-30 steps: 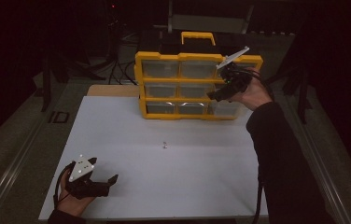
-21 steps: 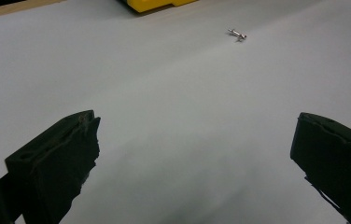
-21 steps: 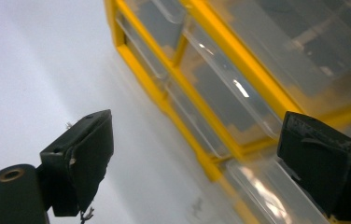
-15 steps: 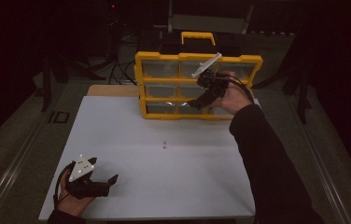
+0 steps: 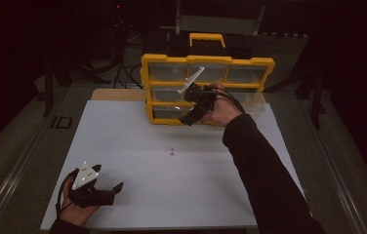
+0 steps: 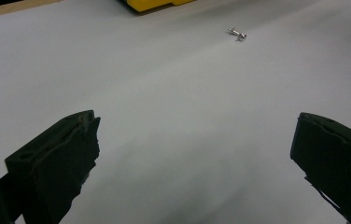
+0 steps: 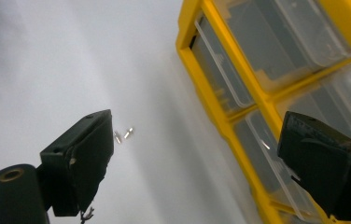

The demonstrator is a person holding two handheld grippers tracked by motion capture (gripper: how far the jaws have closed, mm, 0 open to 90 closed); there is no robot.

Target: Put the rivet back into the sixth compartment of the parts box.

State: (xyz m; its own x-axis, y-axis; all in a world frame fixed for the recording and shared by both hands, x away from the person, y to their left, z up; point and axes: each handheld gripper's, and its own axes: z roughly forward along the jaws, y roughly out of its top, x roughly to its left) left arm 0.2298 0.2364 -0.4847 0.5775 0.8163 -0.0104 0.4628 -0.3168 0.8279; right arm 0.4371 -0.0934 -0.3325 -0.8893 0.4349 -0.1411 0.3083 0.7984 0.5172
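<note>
The right gripper [image 5: 191, 113] has its fingers [image 7: 78, 161] spread wide with nothing between them, and it has swung left across the front of the yellow drawer cabinet [image 5: 206, 61] over the last second, from the cabinet's right end to about its middle, now tilted down toward the worktop [image 5: 137, 141]. In the right gripper view the clear drawers [image 7: 220, 65] stand beside the far finger, apart from it, and all look pushed in, while small metal bits [image 7: 123, 134] lie on the white surface just past the near finger. This drift away from the drawers reads, to my judgement, as the hand leaving the cabinet and turning to the small screw [image 5: 172, 151] lying alone mid-worktop, well apart from the cabinet and from both grippers. The left gripper [image 5: 104, 194] is unchanged from a second ago: it rests low at the near left corner, fingers [image 6: 54, 161] released and empty, with the screw [image 6: 236, 33] far ahead of it. Room for moving is generous: the white sheet between the cabinet's foot and the near edge is bare apart from the screw, so a descent from above meets nothing. The tight spots are the cabinet front just behind the right hand and the worktop's near edge close beside the left hand.
</note>
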